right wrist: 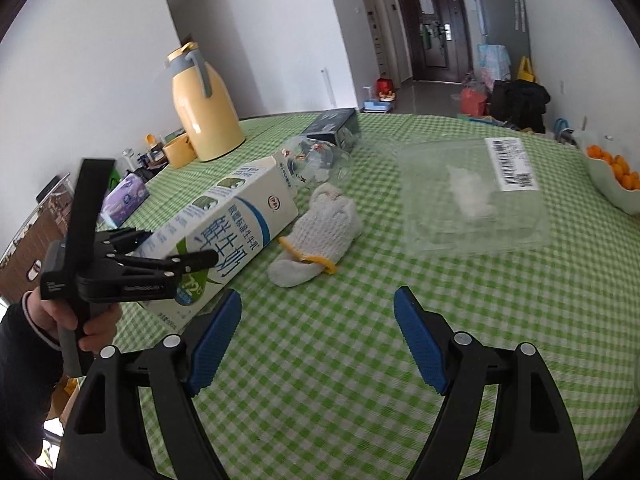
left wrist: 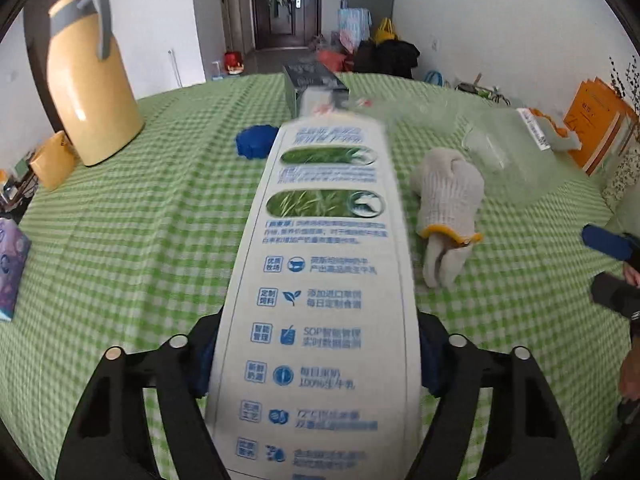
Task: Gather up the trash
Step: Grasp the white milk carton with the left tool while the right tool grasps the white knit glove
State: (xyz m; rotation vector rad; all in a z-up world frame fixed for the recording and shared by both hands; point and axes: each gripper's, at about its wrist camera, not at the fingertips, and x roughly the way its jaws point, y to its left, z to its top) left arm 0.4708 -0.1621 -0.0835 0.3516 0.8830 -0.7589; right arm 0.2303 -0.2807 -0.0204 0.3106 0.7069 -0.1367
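My left gripper (left wrist: 316,360) is shut on a white and blue milk carton (left wrist: 320,280), which fills the middle of the left wrist view and is tilted above the green checked table. In the right wrist view the same carton (right wrist: 228,224) lies slanted in the left gripper (right wrist: 168,264). My right gripper (right wrist: 318,336) is open and empty over the table's near side. A white knit glove (right wrist: 316,236) lies beside the carton. A clear plastic clamshell box (right wrist: 472,196) with a barcode label sits to the right. A crumpled clear plastic bottle (right wrist: 316,156) lies behind the carton.
A yellow thermos jug (right wrist: 204,108) and a yellow cup (right wrist: 180,152) stand at the back left. A dark box (right wrist: 334,124) sits at the far edge. A blue crumpled item (left wrist: 256,140) lies mid-table. A bowl of oranges (right wrist: 616,176) stands at the right edge. A tissue pack (right wrist: 126,196) lies left.
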